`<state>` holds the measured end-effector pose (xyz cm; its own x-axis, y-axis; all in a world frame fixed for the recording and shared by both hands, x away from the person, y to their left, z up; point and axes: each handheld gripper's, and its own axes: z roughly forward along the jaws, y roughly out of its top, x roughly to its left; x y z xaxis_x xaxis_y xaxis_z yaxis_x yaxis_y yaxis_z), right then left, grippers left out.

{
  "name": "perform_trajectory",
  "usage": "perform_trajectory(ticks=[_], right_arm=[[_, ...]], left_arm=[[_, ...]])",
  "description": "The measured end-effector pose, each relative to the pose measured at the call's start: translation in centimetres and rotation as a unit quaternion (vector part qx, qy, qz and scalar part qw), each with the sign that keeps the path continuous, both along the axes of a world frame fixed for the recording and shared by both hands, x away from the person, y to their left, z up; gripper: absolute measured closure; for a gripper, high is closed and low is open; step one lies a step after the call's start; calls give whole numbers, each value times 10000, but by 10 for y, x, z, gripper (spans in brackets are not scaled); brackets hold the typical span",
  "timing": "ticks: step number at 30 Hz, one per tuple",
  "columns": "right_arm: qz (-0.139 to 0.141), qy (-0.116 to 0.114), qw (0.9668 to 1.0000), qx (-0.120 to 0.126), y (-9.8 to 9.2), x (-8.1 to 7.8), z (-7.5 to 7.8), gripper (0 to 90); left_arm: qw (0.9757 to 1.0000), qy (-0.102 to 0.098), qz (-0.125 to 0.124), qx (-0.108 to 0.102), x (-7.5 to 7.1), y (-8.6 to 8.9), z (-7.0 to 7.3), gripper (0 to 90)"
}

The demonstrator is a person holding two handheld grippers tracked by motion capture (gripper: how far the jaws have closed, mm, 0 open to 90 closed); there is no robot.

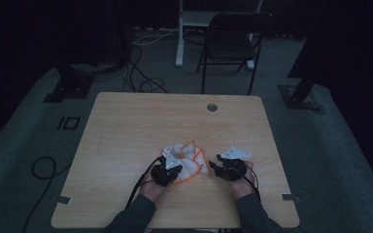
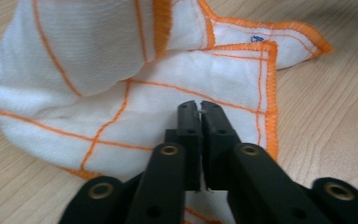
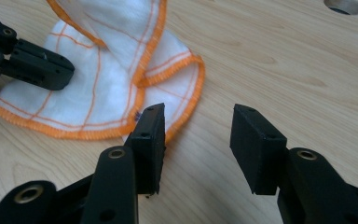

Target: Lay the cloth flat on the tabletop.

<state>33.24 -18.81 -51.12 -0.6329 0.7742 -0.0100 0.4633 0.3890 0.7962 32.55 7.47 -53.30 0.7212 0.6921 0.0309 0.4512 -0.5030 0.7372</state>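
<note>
A white cloth (image 1: 185, 156) with orange hems and orange grid lines lies crumpled on the wooden table (image 1: 126, 126), near its front middle. My left gripper (image 1: 171, 171) sits at the cloth's near left side. In the left gripper view its jaws (image 2: 200, 108) are closed together on top of the cloth (image 2: 121, 84), with a thin white sliver of fabric pinched between them. My right gripper (image 1: 214, 168) rests just right of the cloth. Its jaws (image 3: 198, 121) stand apart over bare wood, the left one beside the hem of the cloth (image 3: 107, 88). The left gripper (image 3: 32, 65) shows farther off there.
A round cable hole (image 1: 212, 107) is set in the table's far side, also visible as the hole (image 3: 344, 5) in the right gripper view. A dark folding chair (image 1: 230, 43) stands beyond the table. Cables run over the floor at the left.
</note>
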Motion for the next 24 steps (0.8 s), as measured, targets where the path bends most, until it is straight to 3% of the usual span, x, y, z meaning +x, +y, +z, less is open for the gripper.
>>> perform_trajectory(ticks=[9, 24], right_arm=[[98, 31, 9999, 38, 12, 7, 0, 558], [345, 70, 9991, 232, 33, 21, 4, 555]], left_arm=[[10000, -27, -5, 73, -4, 7, 0, 899], [9994, -100, 296, 121, -3, 31, -1, 835]])
